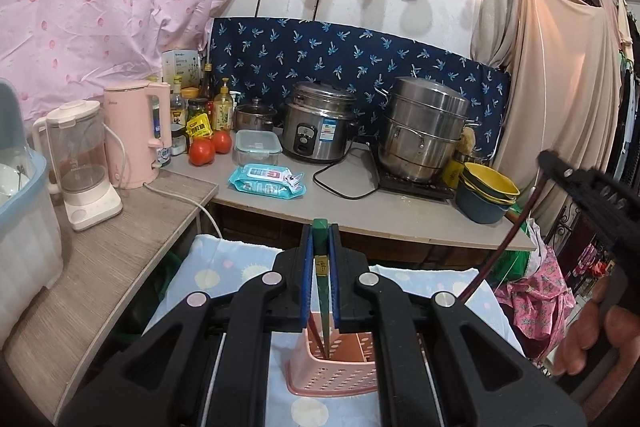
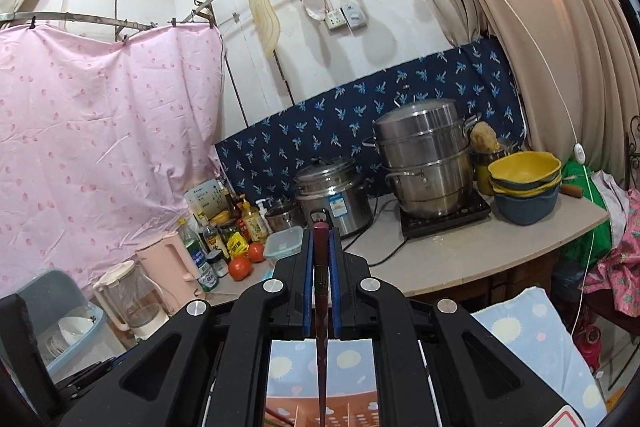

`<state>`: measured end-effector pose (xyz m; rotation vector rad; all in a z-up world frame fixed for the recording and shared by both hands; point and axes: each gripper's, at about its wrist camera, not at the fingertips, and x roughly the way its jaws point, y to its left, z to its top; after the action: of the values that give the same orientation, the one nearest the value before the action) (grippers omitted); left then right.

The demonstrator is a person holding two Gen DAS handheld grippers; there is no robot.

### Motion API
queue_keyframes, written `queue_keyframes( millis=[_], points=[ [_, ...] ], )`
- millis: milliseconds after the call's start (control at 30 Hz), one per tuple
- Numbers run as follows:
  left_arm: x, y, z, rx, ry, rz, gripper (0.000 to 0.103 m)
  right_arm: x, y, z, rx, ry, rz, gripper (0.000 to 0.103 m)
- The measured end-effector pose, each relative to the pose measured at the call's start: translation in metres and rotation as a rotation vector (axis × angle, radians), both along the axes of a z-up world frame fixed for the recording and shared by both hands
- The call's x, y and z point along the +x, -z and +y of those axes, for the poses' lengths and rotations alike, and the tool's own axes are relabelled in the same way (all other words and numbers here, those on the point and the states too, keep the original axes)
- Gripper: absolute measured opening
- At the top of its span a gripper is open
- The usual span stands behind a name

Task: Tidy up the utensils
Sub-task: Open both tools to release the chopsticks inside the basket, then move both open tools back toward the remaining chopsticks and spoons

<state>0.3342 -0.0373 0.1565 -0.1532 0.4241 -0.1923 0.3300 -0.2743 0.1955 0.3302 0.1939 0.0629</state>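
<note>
Left wrist view: I had left gripper [image 1: 321, 259] clenched on green chopstick [image 1: 321, 247], tip inside pink holder [image 1: 332, 375] — right gripper [image 2: 321, 267] clamped dark red chopstick [image 2: 321, 291]; early release risked tipping light holder.

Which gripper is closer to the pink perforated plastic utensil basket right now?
Left. The left gripper hangs directly above the pink perforated plastic utensil basket, its green chopstick dipping inside. The right gripper sits farther back, holding a dark red chopstick.
</note>
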Motion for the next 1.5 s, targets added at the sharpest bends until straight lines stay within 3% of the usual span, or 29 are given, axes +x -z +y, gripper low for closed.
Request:
queue_keyframes(
  millis=[267, 400, 467, 533, 567, 1033, 1200, 1500],
  points=[
    [0.003, 0.009, 0.002, 0.002, -0.003, 0.029, 0.007, 0.020, 0.055, 0.005, -0.025, -0.014, 0.136, 0.007],
    [0.004, 0.013, 0.005, -0.003, -0.009, 0.045, 0.007, 0.023, 0.069, 0.005, -0.026, -0.020, 0.174, 0.008],
    [0.004, 0.015, 0.007, -0.015, -0.007, 0.052, 0.009, 0.022, 0.071, 0.004, -0.028, -0.010, 0.176, 0.022],
    [0.002, 0.015, 0.010, -0.024, -0.022, 0.056, 0.025, 0.017, 0.072, 0.002, -0.029, 0.007, 0.168, 0.041],
    [0.000, 0.014, 0.011, -0.029, -0.028, 0.049, 0.036, 0.015, 0.071, 0.000, -0.027, 0.012, 0.160, 0.045],
    [-0.053, 0.016, 0.023, -0.012, -0.029, 0.038, 0.043, -0.045, 0.088, -0.005, -0.038, 0.004, 0.211, 0.045],
    [-0.082, 0.037, 0.031, 0.005, -0.025, 0.075, 0.043, -0.086, 0.108, 0.000, -0.077, 0.009, 0.246, 0.045],
    [-0.139, 0.108, 0.036, 0.061, 0.011, 0.221, 0.043, -0.167, 0.168, 0.010, -0.099, 0.012, 0.364, 0.045]
  ],
)
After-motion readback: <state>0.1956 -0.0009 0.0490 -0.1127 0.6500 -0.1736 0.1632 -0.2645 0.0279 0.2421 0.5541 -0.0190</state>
